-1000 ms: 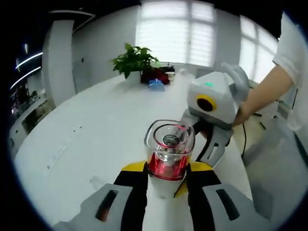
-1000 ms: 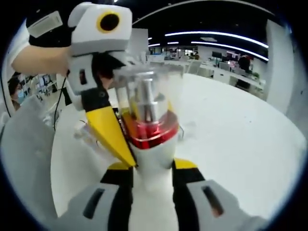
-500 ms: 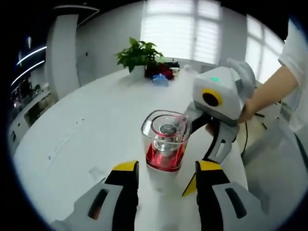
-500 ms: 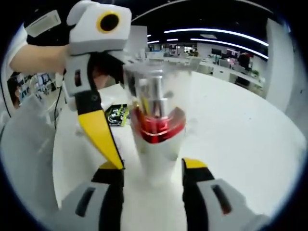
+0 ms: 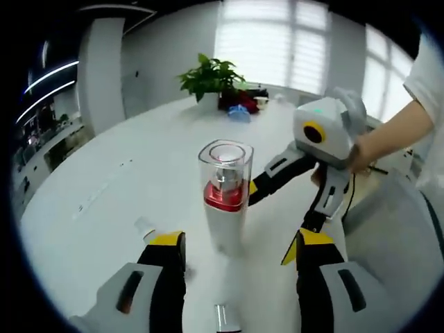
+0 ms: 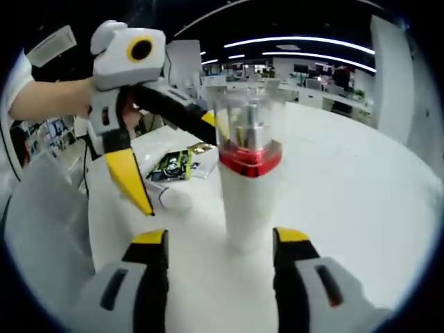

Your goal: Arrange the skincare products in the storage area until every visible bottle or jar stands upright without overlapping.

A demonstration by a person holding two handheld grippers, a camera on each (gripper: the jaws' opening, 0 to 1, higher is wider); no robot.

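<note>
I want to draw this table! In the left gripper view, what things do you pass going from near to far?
Small clear tube lying on the white table → tall white pump bottle with a red band and clear square cap → blue thing → leafy green potted plant, by the bright windows.

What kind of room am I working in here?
Most likely an open-plan office: a big white table, rows of desks under strip ceiling lights, and a potted plant by blinded windows.
</note>
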